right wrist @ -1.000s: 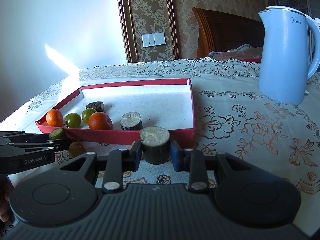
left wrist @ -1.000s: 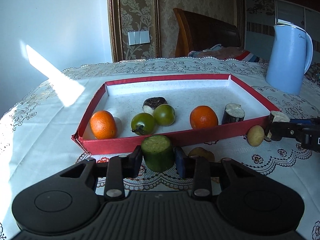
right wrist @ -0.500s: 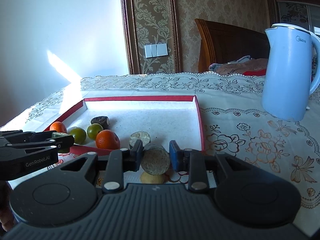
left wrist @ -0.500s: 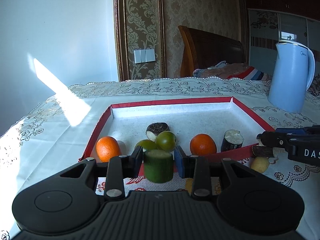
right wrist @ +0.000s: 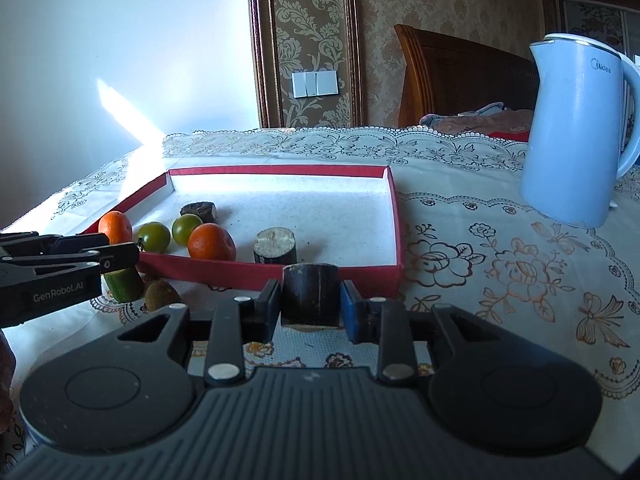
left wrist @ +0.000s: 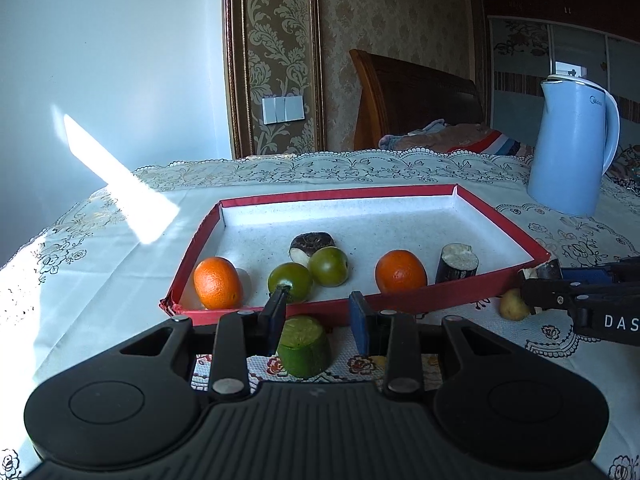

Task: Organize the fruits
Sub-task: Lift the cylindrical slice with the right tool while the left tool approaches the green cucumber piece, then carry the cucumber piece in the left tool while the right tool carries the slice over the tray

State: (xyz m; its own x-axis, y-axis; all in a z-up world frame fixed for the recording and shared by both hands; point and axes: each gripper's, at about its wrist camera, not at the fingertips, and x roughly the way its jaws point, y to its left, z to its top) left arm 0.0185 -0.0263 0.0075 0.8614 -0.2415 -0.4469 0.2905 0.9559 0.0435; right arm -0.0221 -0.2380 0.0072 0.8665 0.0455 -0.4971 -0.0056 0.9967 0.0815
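Note:
A red-walled box (left wrist: pixel 400 300) holds two oranges (left wrist: pixel 218 282), two green tomatoes (left wrist: pixel 330 266) and two dark cut pieces (left wrist: pixel 456 262). My left gripper (left wrist: pixel 318 300) hovers in front of the box's near wall. A green cucumber stub (left wrist: pixel 304 344) sits low and tilted under its fingers, against the left pad, with a gap at the right pad. The right wrist view shows the cucumber stub (right wrist: pixel 124 284) hanging below the left gripper (right wrist: pixel 128 254). My right gripper (right wrist: pixel 310 286) is shut on a dark cylinder piece (right wrist: pixel 310 304) by the box's right front corner.
A light blue kettle (right wrist: pixel 576 132) stands on the lace tablecloth (right wrist: pixel 500 280) right of the box. Loose in front of the box lie a brown fruit (right wrist: pixel 162 294) and a small yellow one (left wrist: pixel 512 304). A wooden chair back (left wrist: pixel 416 96) rises behind the table.
The cucumber stub has sunk lower between the left fingers and tilted, no longer filling the gap. The dark piece stays gripped on the right, its pale cut face now out of sight.

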